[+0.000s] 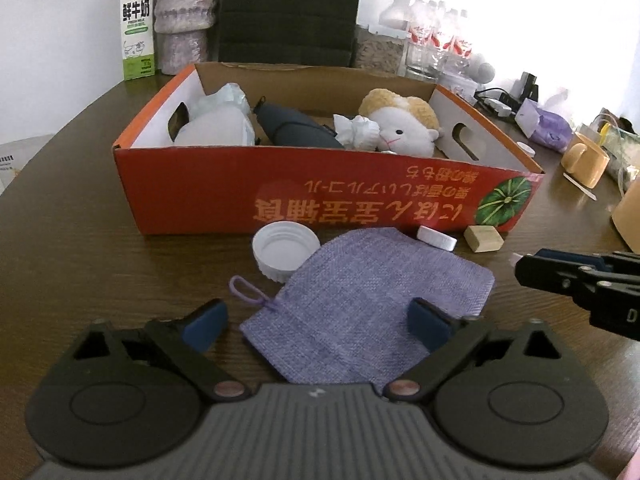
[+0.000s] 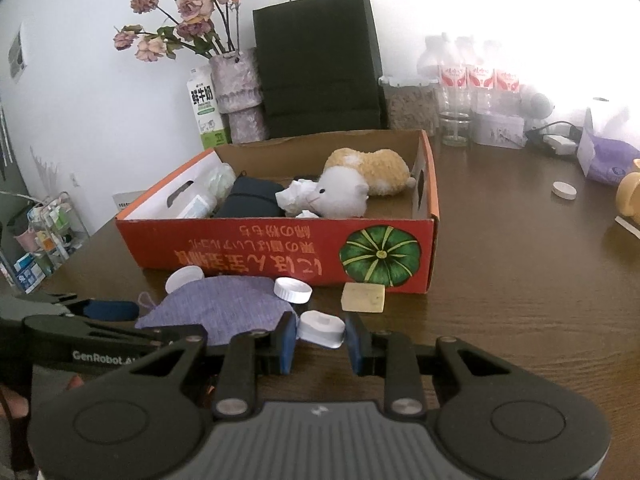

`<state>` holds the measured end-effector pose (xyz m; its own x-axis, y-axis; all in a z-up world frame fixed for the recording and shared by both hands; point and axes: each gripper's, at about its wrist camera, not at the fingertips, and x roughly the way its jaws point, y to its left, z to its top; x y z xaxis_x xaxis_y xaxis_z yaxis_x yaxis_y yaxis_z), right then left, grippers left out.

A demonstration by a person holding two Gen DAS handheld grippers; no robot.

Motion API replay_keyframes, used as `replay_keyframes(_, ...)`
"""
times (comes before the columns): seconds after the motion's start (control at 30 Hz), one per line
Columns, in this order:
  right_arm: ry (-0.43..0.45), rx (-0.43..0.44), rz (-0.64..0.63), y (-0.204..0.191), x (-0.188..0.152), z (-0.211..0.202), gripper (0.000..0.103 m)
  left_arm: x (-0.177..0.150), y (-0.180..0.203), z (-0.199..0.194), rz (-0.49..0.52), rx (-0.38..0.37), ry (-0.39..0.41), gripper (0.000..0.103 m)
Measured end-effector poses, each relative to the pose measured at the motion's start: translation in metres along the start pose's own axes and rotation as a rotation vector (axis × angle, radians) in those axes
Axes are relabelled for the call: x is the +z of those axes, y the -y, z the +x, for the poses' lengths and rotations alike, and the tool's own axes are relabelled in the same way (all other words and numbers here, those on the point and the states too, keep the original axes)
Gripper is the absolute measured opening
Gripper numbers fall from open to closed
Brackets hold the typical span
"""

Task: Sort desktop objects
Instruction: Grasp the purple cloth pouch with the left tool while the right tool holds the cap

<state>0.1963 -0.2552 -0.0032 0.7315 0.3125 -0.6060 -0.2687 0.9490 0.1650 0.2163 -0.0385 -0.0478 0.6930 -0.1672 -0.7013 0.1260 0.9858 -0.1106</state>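
Observation:
My left gripper [image 1: 316, 320] stands open, low over a purple woven pouch [image 1: 360, 300] that lies flat on the table. Its right pad overlaps the pouch and its left pad is clear of the edge. In the right wrist view my right gripper [image 2: 320, 340] is shut on a small white cap [image 2: 320, 330], right of the pouch [image 2: 224, 308]. Behind stands a red cardboard box [image 1: 280, 196] holding a plush toy [image 1: 404, 124], a dark case and crumpled tissue. Against the box front lie a large white lid [image 1: 282, 254], another white cap [image 1: 436, 238] and a wooden block [image 1: 484, 238].
A milk carton [image 1: 138, 28], a vase [image 2: 236, 96] of dried flowers, a black paper bag [image 2: 320, 64] and several bottles [image 2: 476, 76] line the back. A yellow mug [image 1: 586, 158] and a purple pack [image 2: 608, 160] sit at the right.

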Motion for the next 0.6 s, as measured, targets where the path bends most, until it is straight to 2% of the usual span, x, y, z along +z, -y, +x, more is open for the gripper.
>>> replay_keyframes(0.1, -0.001, 0.005, -0.001, -0.001, -0.001, 0.000, 0.026, -0.001, 0.003, -0.002, 0.018, -0.018, 0.003, 0.085)
replay_keyframes(0.2, -0.004, 0.008, -0.001, -0.002, -0.002, 0.001, 0.026, -0.002, 0.003, -0.002, 0.015, -0.036, 0.006, 0.071)
replay_keyframes(0.27, -0.005, 0.010, -0.001, -0.003, -0.003, 0.000, 0.026, -0.001, 0.003, -0.003, 0.012, -0.029, 0.009, 0.056)
replay_keyframes(0.5, 0.000, 0.013, -0.006, -0.006, -0.005, -0.003, 0.026, -0.002, 0.010, -0.013, 0.036, -0.003, 0.044, 0.033)
replay_keyframes(0.57, 0.001, 0.014, -0.009, -0.007, -0.006, -0.004, 0.026, -0.001, 0.012, -0.018, 0.040, -0.010, 0.058, 0.022)
replay_keyframes(0.6, 0.002, 0.014, -0.010, -0.008, -0.006, -0.005, 0.026, -0.001, 0.012, -0.020, 0.040, -0.019, 0.061, 0.021)
